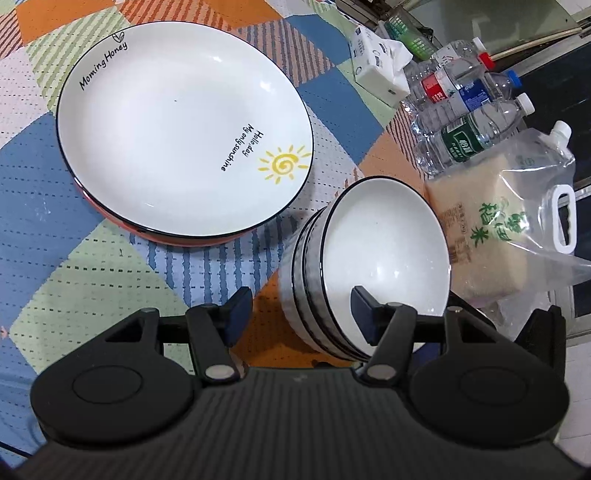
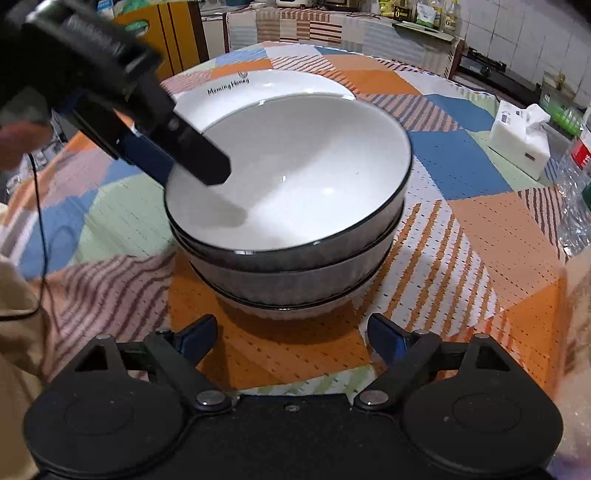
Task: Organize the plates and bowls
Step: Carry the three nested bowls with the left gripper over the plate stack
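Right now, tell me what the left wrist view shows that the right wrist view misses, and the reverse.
Only the left wrist view shows the rice bag, the sun drawing on the plate, and the left gripper with its jaws open astride the top bowl's rim. Only the right wrist view shows the open right gripper short of the bowls, the hand on the other gripper, and the shelf of jars. Both show the stack of bowls, the plate, the tissue box and the patchwork cloth.
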Motion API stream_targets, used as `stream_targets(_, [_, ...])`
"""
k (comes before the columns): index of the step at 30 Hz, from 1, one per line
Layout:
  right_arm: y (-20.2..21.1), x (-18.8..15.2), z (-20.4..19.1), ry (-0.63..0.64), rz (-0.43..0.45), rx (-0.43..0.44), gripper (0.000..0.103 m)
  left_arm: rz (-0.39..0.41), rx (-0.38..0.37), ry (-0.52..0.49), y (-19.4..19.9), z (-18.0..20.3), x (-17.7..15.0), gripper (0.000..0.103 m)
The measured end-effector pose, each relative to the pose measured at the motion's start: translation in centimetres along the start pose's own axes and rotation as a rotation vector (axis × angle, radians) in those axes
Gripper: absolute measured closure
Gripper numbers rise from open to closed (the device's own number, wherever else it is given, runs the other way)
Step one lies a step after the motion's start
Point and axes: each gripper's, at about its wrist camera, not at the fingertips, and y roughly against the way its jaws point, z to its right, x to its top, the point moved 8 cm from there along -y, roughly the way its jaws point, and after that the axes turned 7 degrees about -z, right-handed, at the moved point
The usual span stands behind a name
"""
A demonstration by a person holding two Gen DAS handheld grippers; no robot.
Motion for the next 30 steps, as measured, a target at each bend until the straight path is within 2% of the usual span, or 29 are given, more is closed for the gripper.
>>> stream_targets(4, [-0.6,0.1,0.4,-0.056,0.044,0.007,0.008,0.029,-0.013,-0.026,-0.5,0.6,-0.2,0.046])
stream_targets(7, [-1.2,0.1,0.4,-0.060,0.095,-0.029,0.002,0.037,-0.002,-0.025,-0.8,0.8,-0.5,0.048])
stream_targets(13, [-1.6,0.3,-0.2,-0.082,0.164,-0.082,0.000,0.000,-0.059,0.015,-1.7,0.8,-1.3,0.049])
stream_targets(25, [-1.7,0.5,-1.2,-0.060,0.235,-0.071,0.000,0.078,0.040,-0.026,-2.0,1.1,-1.4,0.062])
stream_targets(30, [-1.0,1.0,-1.5,-0.085,0.258,-0.062,0.002,0.068,0.047,-0.033,-2.1,1.1,-1.4,0.061])
